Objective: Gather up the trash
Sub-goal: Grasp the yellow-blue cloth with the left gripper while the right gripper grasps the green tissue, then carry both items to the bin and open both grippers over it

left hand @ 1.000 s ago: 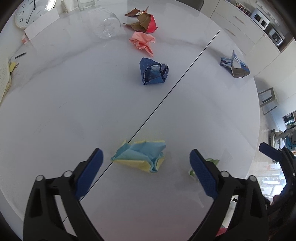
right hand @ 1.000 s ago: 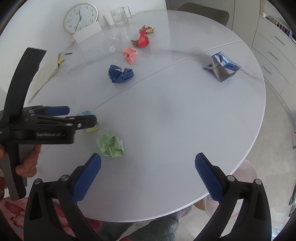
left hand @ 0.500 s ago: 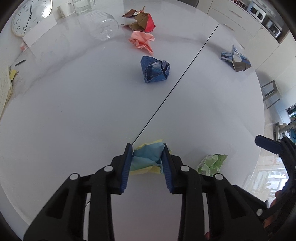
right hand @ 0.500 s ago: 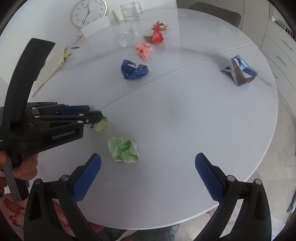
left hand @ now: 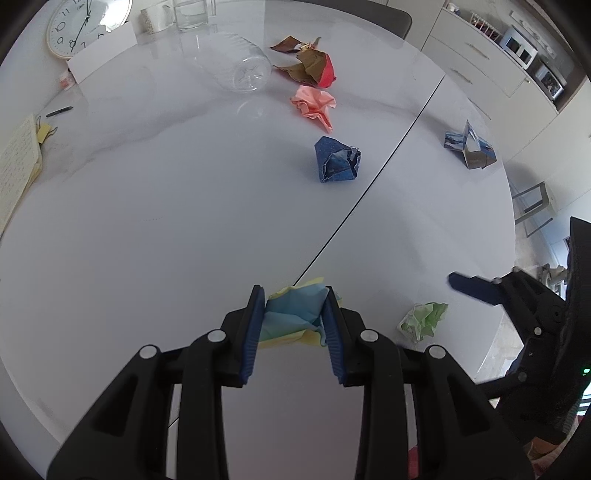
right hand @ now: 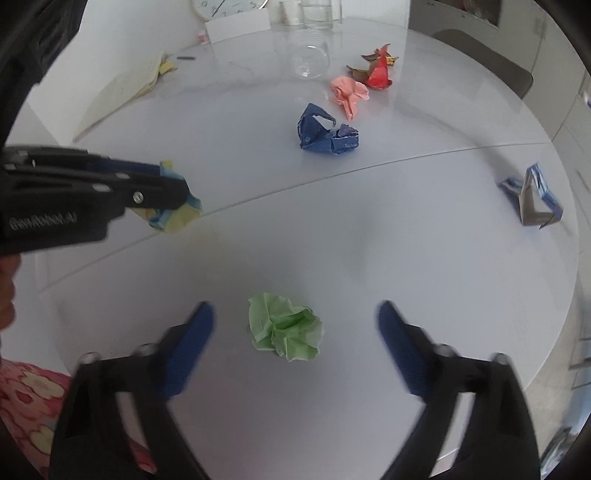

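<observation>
My left gripper (left hand: 295,295) is shut on a crumpled blue-and-yellow paper ball (left hand: 293,314) at the near part of the white round table (left hand: 147,229); the ball also shows in the right wrist view (right hand: 177,216). My right gripper (right hand: 295,317) is open, its blue pads on either side of a crumpled green paper ball (right hand: 284,326), not touching it. The green ball lies right of the left gripper in the left wrist view (left hand: 423,319). A dark blue paper wad (left hand: 338,160), a pink wad (left hand: 314,103) and a red-brown wad (left hand: 314,66) lie farther back.
A folded blue-grey carton (right hand: 532,195) lies near the right table edge. A clear jar (left hand: 240,70) lies on its side at the back, near a clock (left hand: 81,26), a white card and a glass. A notebook (left hand: 16,166) and pen lie at the left edge.
My left gripper closed on the blue-and-yellow ball and now holds it. My right gripper moved forward and down until the green ball sits between its open fingers.
</observation>
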`<state>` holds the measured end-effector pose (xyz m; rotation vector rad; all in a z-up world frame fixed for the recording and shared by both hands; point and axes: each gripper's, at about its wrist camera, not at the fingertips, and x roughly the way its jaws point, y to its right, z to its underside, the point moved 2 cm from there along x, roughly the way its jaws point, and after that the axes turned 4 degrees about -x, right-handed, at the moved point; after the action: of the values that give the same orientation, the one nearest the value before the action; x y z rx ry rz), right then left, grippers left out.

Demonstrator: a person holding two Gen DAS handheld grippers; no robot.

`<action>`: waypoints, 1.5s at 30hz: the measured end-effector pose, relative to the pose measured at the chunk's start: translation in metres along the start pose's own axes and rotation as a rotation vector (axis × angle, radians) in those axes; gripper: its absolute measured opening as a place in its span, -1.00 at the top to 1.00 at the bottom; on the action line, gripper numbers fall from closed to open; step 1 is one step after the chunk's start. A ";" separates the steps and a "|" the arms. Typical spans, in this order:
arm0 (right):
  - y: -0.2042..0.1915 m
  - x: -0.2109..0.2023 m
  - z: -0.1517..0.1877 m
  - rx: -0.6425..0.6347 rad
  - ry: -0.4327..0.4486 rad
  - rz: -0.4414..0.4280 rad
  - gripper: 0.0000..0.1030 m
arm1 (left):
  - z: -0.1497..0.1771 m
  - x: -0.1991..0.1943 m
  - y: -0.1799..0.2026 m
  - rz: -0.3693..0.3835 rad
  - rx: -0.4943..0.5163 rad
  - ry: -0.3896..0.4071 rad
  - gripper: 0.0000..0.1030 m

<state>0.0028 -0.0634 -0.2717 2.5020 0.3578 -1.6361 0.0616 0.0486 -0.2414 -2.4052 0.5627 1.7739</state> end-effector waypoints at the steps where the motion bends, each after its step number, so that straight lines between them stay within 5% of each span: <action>1: 0.003 0.001 0.002 0.014 -0.009 -0.017 0.12 | 0.000 -0.001 0.000 -0.003 -0.004 0.003 0.39; 2: 0.007 0.001 0.004 0.042 -0.017 -0.043 0.32 | 0.000 -0.002 0.001 -0.004 -0.006 0.005 0.39; 14: 0.081 -0.068 0.054 0.281 0.093 -0.043 0.32 | 0.000 -0.017 0.057 0.042 0.096 0.022 0.39; 25: 0.181 -0.139 0.181 0.550 0.098 0.127 0.31 | 0.015 -0.026 0.216 0.189 0.377 0.022 0.39; 33: 0.232 -0.136 0.249 0.614 0.054 0.163 0.25 | 0.041 -0.020 0.316 0.235 0.503 -0.008 0.39; 34: 0.235 -0.131 0.252 0.616 0.047 0.151 -0.01 | 0.043 -0.019 0.323 0.233 0.510 -0.011 0.39; 35: 0.241 -0.123 0.258 0.616 0.031 0.121 -0.50 | 0.046 -0.018 0.330 0.231 0.516 -0.015 0.39; 37: 0.246 -0.121 0.264 0.627 0.037 0.122 -0.80 | 0.052 -0.015 0.343 0.224 0.524 -0.024 0.39; 45: 0.272 -0.142 0.292 0.660 0.034 0.134 -0.95 | 0.067 0.002 0.382 0.206 0.533 -0.060 0.39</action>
<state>-0.2371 -0.4123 -0.2652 2.9070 -0.4154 -1.8853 -0.1326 -0.2865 -0.2126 -1.9776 1.1428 1.5043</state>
